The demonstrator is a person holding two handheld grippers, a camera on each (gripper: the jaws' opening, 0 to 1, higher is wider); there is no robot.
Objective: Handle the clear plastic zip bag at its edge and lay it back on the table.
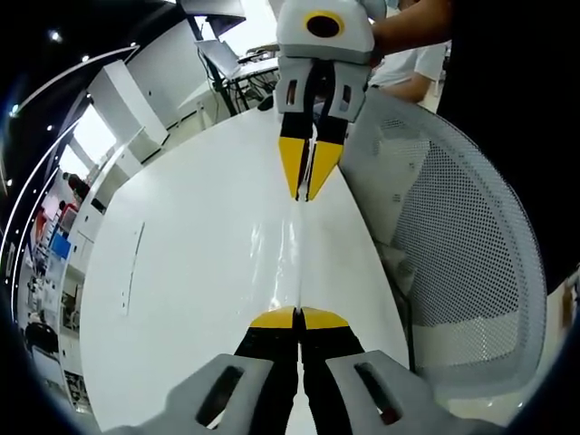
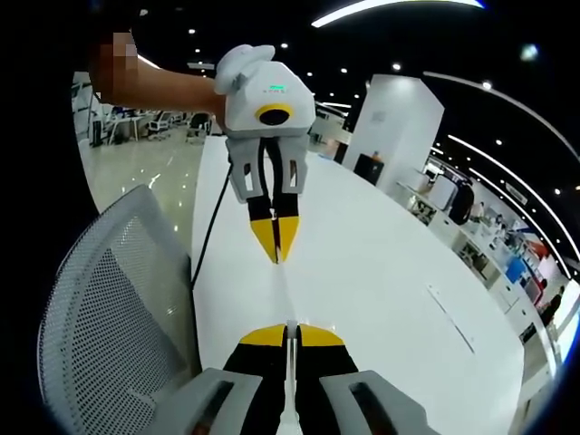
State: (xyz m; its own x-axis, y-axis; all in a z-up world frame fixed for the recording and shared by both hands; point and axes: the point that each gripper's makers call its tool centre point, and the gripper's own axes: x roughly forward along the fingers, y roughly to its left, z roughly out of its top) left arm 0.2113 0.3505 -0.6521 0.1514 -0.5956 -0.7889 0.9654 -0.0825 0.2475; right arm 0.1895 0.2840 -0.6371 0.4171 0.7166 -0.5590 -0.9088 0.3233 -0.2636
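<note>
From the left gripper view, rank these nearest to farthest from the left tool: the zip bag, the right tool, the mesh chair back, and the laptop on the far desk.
1. Clear zip bag: pinched in the left tool, stretching straight ahead.
2. Mesh chair back: alongside, on the view's right.
3. Right tool: at the bag's far end, shut on it.
4. Laptop: on a desk beyond the table.

The chair and right tool are close to call.

A long white glossy bench (image 1: 199,272) with a rounded edge; a thin pale strip (image 1: 132,268) lies flat on its top, apart from the edge.
</note>
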